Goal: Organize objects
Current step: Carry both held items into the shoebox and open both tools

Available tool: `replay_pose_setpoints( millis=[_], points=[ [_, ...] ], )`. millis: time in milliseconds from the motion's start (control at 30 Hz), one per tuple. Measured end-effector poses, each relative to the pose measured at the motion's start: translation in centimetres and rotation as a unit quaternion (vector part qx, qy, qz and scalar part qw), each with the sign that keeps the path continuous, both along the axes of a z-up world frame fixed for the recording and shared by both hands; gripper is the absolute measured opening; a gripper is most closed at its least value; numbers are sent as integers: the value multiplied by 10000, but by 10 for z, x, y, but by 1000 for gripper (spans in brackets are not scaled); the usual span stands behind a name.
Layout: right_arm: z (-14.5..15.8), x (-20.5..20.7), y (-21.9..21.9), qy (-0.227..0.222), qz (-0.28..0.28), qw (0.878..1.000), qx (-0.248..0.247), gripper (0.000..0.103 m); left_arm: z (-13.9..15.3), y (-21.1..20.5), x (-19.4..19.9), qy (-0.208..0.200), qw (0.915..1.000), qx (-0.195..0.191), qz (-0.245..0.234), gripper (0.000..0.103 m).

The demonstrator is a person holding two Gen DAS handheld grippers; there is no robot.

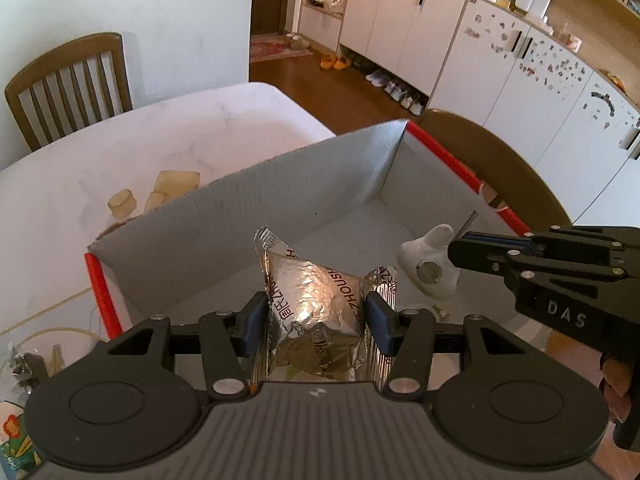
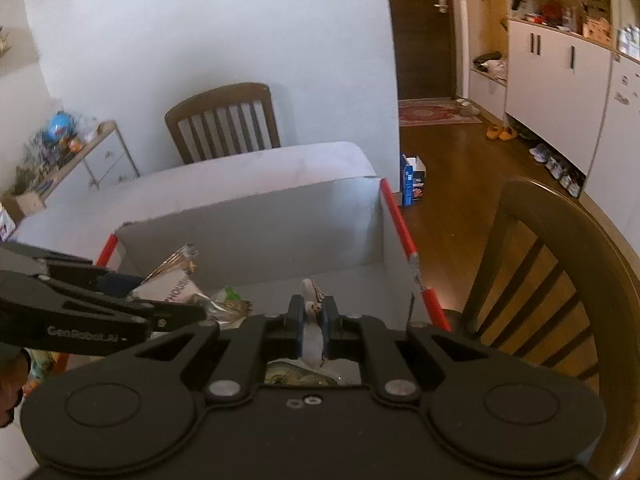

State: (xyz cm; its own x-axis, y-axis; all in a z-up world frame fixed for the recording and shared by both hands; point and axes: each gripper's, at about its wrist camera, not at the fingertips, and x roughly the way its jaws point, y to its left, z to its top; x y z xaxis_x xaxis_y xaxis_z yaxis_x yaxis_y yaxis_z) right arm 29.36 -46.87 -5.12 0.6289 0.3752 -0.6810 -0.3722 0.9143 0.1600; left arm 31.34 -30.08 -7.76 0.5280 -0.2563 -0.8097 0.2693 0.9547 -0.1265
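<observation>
My left gripper is shut on a silver foil snack packet, its blue pads pressing both sides. It hangs over the near part of an open cardboard box with grey walls and red edges. From the right, my right gripper reaches over the box, shut on a small white figure with a round metal disc. In the right wrist view, the right gripper pinches that white figure above the box. The left gripper holds the foil packet at the left.
Pale yellow blocks lie on the white table beyond the box. Wooden chairs stand at the far end and on the right. Other wrapped items lie in the box. Clutter sits at the table's lower left.
</observation>
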Motion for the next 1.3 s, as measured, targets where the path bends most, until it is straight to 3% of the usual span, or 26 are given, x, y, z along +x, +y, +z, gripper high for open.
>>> replay_pose_setpoints(
  millis=[233,567,600,700,933,1300],
  points=[
    [-19,9,15,104,195,9991,-358,7,-11,-6,4,47,9999,133,-27,53],
    [-22,15,13,223,371,9986,-290,9,-19,-12,6,161,9996,191,-114,58],
    [-22,17,13,258,367,9987,-259,11,-19,-13,5,160,9996,187,-131,65],
    [-21,20,8,372,339,9986,-154,17,-18,-14,3,116,9996,211,-157,71],
    [-18,18,-1,504,280,9983,-17,21,-12,-7,-5,64,9999,90,-73,71],
    [3,0,-3,314,237,9992,19,42,14,11,-31,-228,9996,-140,66,71]
  ],
)
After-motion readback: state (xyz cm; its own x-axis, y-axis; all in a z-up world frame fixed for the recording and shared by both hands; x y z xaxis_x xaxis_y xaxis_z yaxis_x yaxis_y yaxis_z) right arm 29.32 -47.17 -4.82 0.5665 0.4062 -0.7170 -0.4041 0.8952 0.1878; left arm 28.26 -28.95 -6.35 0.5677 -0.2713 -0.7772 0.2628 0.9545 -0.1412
